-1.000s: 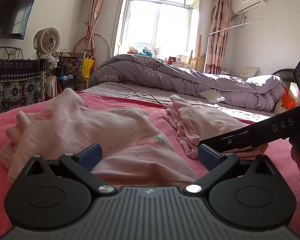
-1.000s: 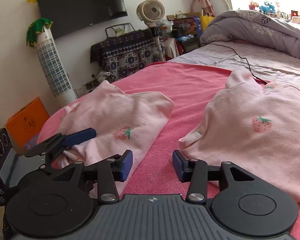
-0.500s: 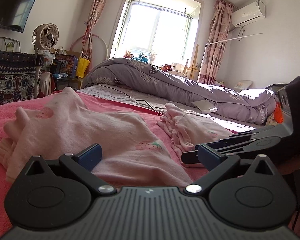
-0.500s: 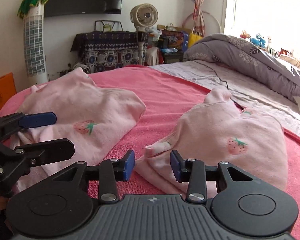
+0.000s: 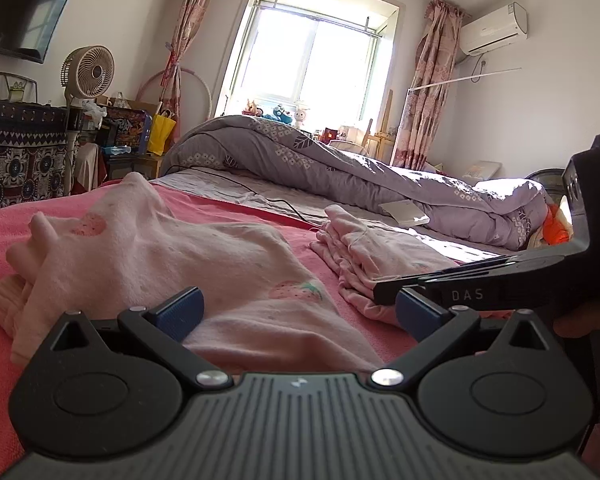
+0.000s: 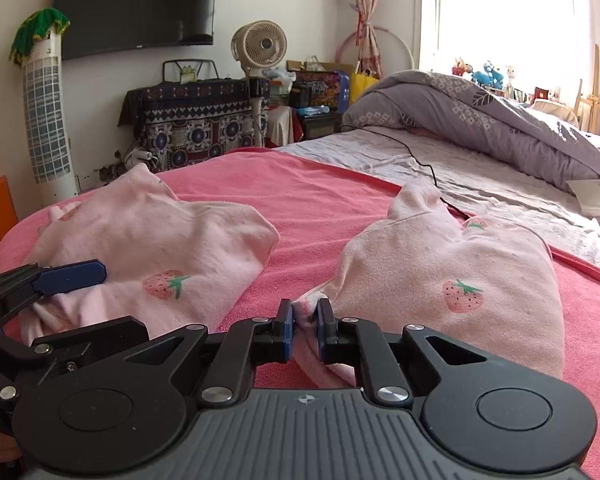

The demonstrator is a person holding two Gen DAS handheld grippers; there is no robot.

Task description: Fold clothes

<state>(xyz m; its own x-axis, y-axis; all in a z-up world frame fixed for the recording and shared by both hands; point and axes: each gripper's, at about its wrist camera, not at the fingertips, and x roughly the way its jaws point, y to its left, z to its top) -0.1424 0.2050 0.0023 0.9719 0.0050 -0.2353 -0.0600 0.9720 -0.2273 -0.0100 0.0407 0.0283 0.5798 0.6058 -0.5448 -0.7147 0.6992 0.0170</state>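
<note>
Right gripper (image 6: 305, 325): jaws closing, near corner of the right pink strawberry garment (image 6: 452, 276) pinched between the pads. Left gripper (image 5: 298, 314): jaws wide, straddling the left pink strawberry garment (image 5: 160, 256), pads not pressing. Both garments lie apart on the pink blanket (image 6: 312, 196); grey quilt (image 6: 500, 120) beyond.

The bed (image 6: 380, 152) carries a pink blanket (image 6: 320, 200) spread over its near part, with grey sheet (image 6: 480, 176) bare beyond it. Two pale pink garments printed with strawberries lie on the blanket, well apart: the left garment (image 6: 156, 240) and the right garment (image 6: 460, 264). Further back a rumpled lilac duvet (image 6: 500, 120) is heaped along the sheet. A thin black cable (image 6: 416, 160) trails across the sheet, and a flat white thing (image 6: 592, 196), perhaps a book, lies beside the duvet.
</note>
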